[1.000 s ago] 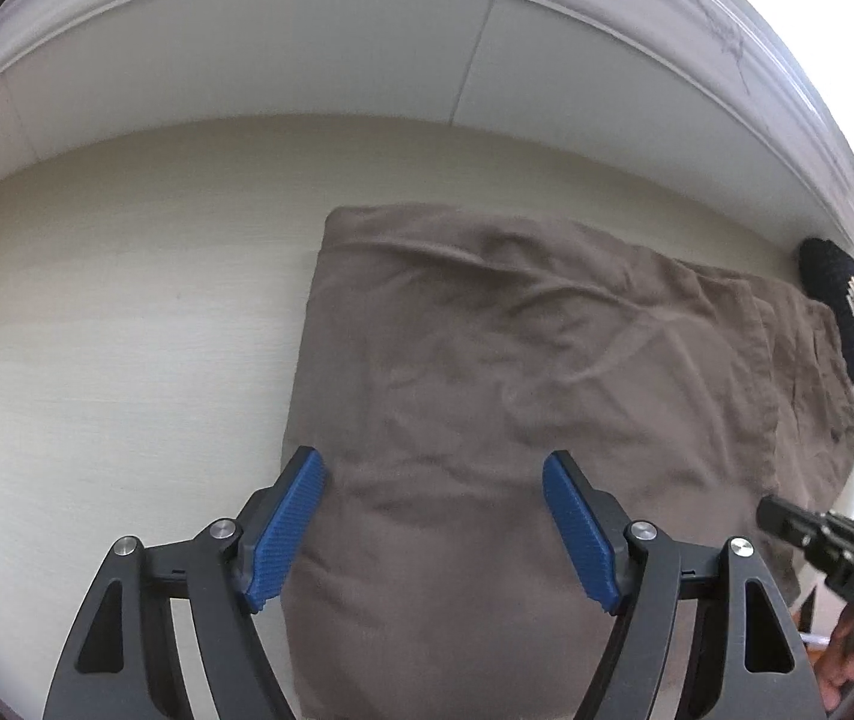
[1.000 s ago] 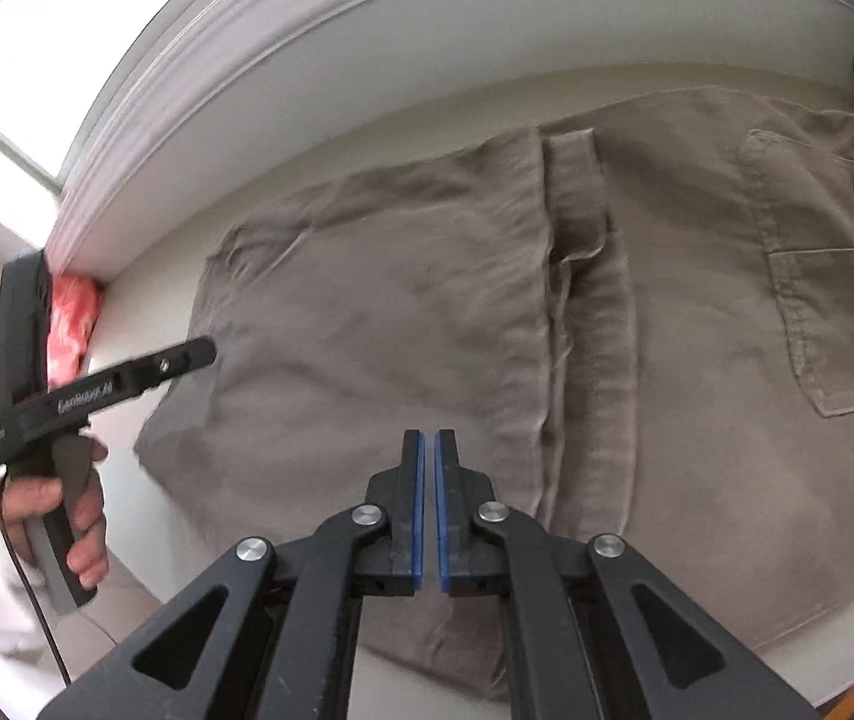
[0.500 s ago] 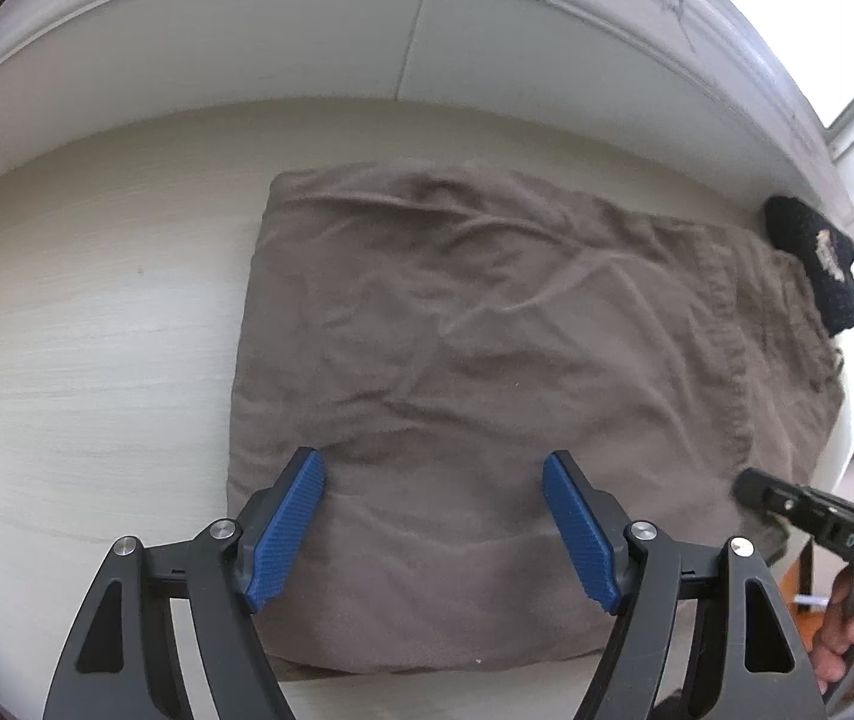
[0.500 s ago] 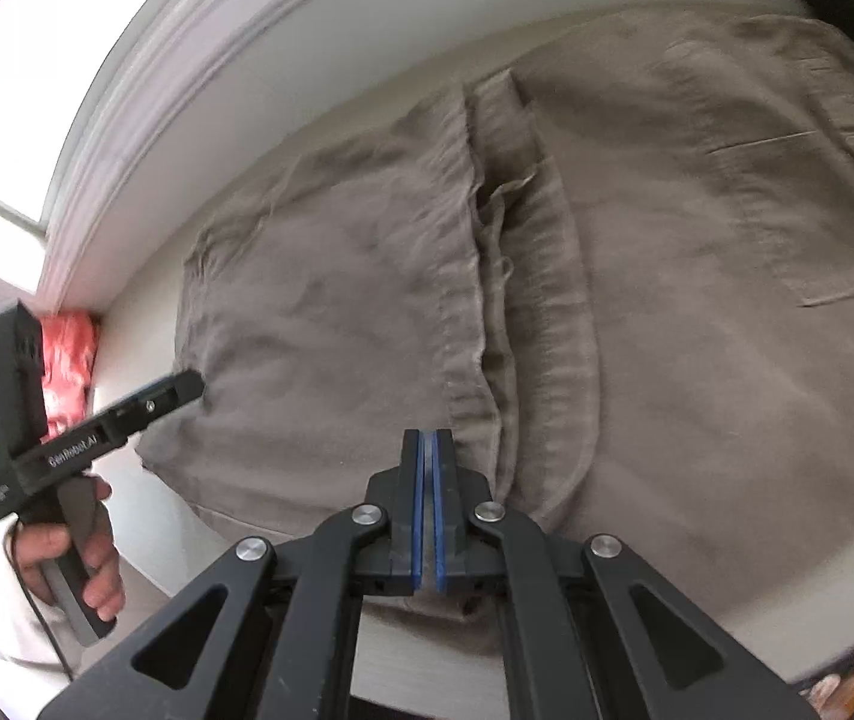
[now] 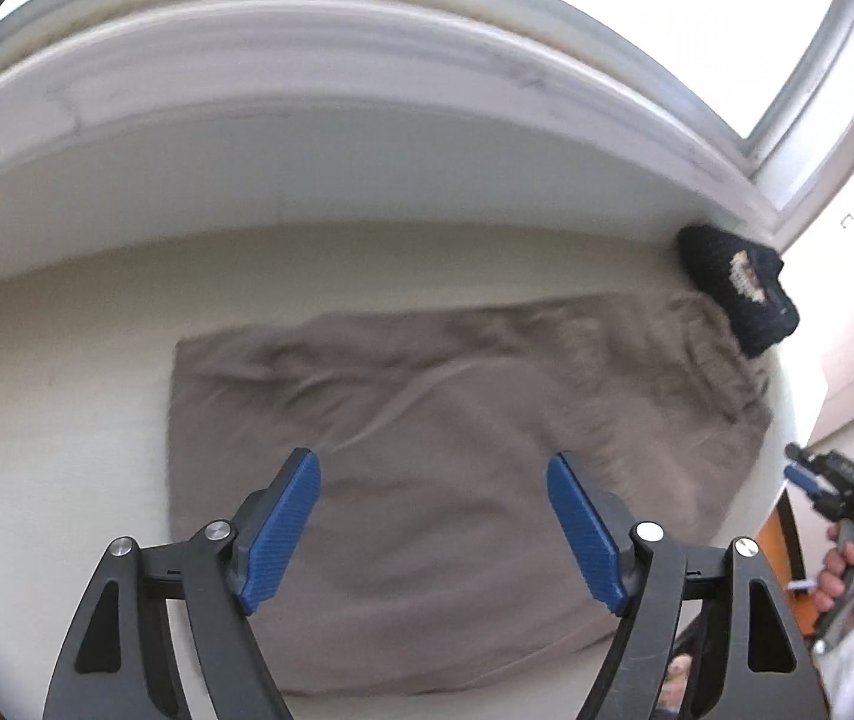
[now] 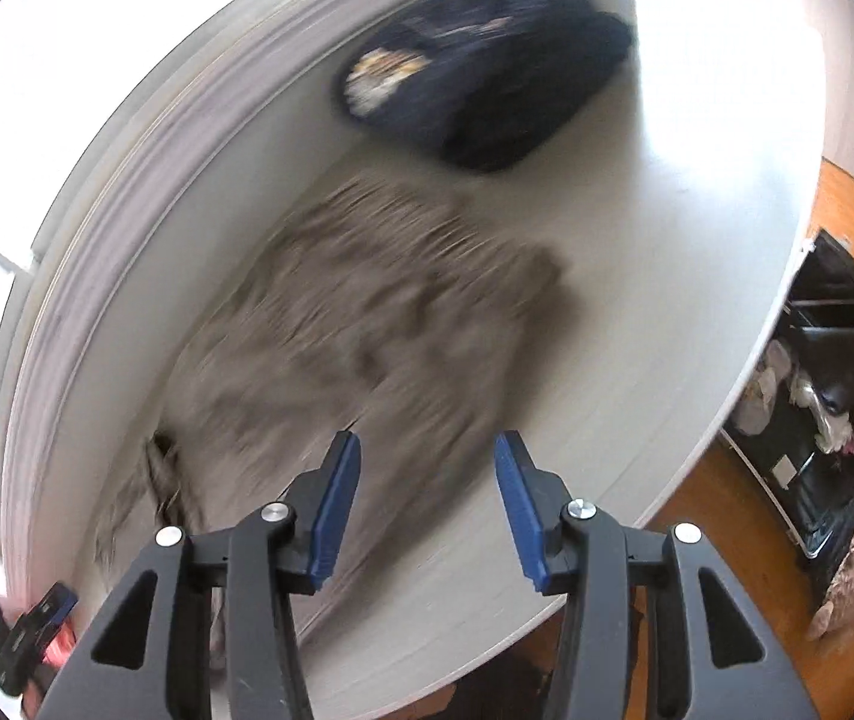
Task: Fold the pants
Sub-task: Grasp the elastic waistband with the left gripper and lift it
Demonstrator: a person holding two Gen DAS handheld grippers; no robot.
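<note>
You look to be between folds: the pants (image 5: pixel 457 456) lie as a folded brown slab on the pale worktop (image 5: pixel 60 408), and neither tool has hold of them. Your left gripper (image 5: pixel 433 531) hangs above the near half of the pants with its jaws spread wide and opening a little more, nothing between them but air. Your right gripper (image 6: pixel 427 507) is off the right end of the pants, out towards the worktop's edge, its jaws opening with nothing between them. Its own view is badly smeared, so the cloth's detail there cannot be read. If another fold is wanted, the next move calls for bringing both sets of jaws down to one end of the pants, pinching every layer at the two corners, and carrying that end over evenly so the edges meet. The pants look soft and rumpled, with shallow creases across the top and a bunched seam or waistband towards the right end. Their left edge is fairly straight. The right far corner sits just beside a dark garment (image 5: pixel 739 291) with a pale print; keep clear of it.
</note>
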